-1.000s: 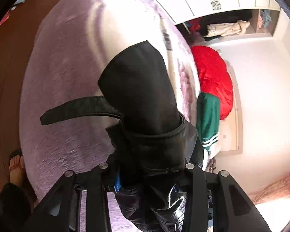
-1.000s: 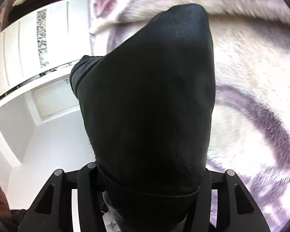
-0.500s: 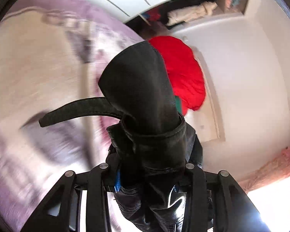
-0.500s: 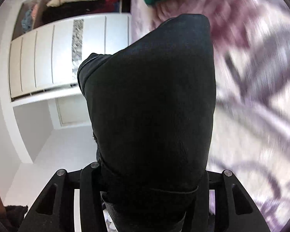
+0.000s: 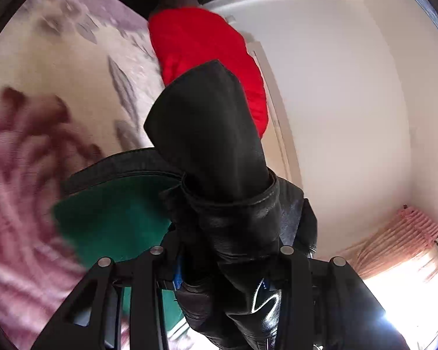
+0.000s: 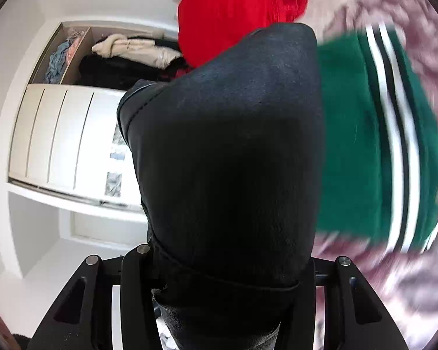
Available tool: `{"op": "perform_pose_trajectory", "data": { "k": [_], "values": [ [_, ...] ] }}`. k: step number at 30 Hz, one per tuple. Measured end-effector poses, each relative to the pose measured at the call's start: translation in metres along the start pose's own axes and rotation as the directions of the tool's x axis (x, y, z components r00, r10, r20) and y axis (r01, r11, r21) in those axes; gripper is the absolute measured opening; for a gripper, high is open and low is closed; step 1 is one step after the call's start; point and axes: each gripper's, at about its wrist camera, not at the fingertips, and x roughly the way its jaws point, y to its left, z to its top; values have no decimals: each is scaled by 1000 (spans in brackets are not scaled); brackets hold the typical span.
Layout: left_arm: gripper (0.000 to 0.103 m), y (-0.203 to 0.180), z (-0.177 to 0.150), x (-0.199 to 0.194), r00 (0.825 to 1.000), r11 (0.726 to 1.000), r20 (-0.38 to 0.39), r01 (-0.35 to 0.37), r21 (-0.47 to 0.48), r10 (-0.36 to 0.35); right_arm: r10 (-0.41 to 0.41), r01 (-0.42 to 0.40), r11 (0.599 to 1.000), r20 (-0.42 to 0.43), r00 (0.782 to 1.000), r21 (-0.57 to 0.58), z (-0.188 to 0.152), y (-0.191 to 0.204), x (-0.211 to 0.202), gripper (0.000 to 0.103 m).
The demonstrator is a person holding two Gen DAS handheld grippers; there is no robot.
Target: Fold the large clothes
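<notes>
Purple bedspread (image 5: pixel 29 180) below me; left gripper (image 5: pixel 219 265) and right gripper (image 6: pixel 227 265) are each clamped on the black jacket (image 6: pixel 227 151), which stands toward twelve o'clock. Green garment (image 6: pixel 362 145) lies at two o'clock, nearer my right.

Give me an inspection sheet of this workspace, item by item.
Surface: purple floral blanket, motion-blurred.
Job's things: black leather garment, bunched and clamped by both grippers.
Clutter: red garment and green garment with white stripes lying on the blanket.
Grippers: left gripper and right gripper each shut on the black garment.
Cables: nothing seen.
Surroundings: white wardrobe with an open shelf of clothes; pink curtain beside a bright window.
</notes>
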Motion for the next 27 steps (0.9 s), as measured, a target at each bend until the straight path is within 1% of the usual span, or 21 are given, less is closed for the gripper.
{"op": "perform_pose_trajectory", "data": {
  "k": [3,4,6,7,9,11,12,14,15,16,17,18,19,20,21,22,23,24,25,26,27],
  "values": [
    [34,15,9,52,1000,1000,-13,-5,23,5,-5,5,1000,-1,1000,6,57,-26,5,50],
    [35,25,11,60,1000,999,-25,-16,35,17,-6,6,1000,-6,1000,5,74,-36,10,50],
    [36,36,7,78,996,997,-64,-53,52,56,-16,16,1000,-26,1000,-1,103,-57,23,50],
    [36,45,0,89,991,994,-97,-90,66,97,-28,28,1000,-36,999,7,114,-72,29,50],
    [41,53,1,96,983,988,-127,-123,90,134,-52,54,998,-59,997,33,132,-92,50,51],
    [44,57,5,95,977,989,-160,-127,79,138,-58,64,996,-86,995,63,145,-111,65,56],
    [46,54,-1,92,974,988,-176,-131,80,144,-63,71,994,-96,993,83,149,-117,70,63],
    [48,47,10,96,954,980,-230,-176,98,194,-68,79,991,-103,992,109,152,-119,72,67],
    [54,47,14,100,946,975,-242,-195,104,215,-80,92,989,-108,991,118,151,-116,70,71],
    [58,34,11,97,931,963,-254,-236,129,263,-115,128,986,-114,987,110,153,-110,68,74],
    [60,27,14,96,922,954,-257,-259,151,291,-155,167,981,-118,981,101,151,-105,64,77],
    [65,19,12,93,913,944,-257,-277,178,316,-187,198,976,-122,975,90,151,-95,65,81],
    [71,10,11,90,902,928,-251,-300,221,351,-252,260,963,-115,961,71,151,-85,61,86],
    [73,6,4,88,896,918,-250,-306,250,367,-311,318,945,-103,945,69,149,-78,56,89],
    [81,1,-1,85,886,903,-246,-322,284,393,-364,370,928,-92,927,53,134,-76,52,92],
    [91,-6,-6,83,869,875,-230,-352,333,437,-406,410,911,-79,910,39,129,-69,49,92],
    [95,-12,-8,79,866,857,-210,-361,367,454,-468,469,883,-47,882,22,124,-58,44,92],
    [99,-18,-9,78,865,845,-195,-364,391,462,-518,518,856,-10,856,-4,119,-45,39,96],
    [100,-26,-11,74,859,816,-162,-378,436,485,-551,551,834,15,834,-16,113,-33,35,100],
    [100,-32,-16,66,851,791,-145,-389,472,505,-593,594,804,37,805,-21,109,-24,31,101],
    [100,-40,-19,62,838,759,-128,-403,511,531,-645,647,762,61,762,-25,103,-18,26,101]
  ]
}}
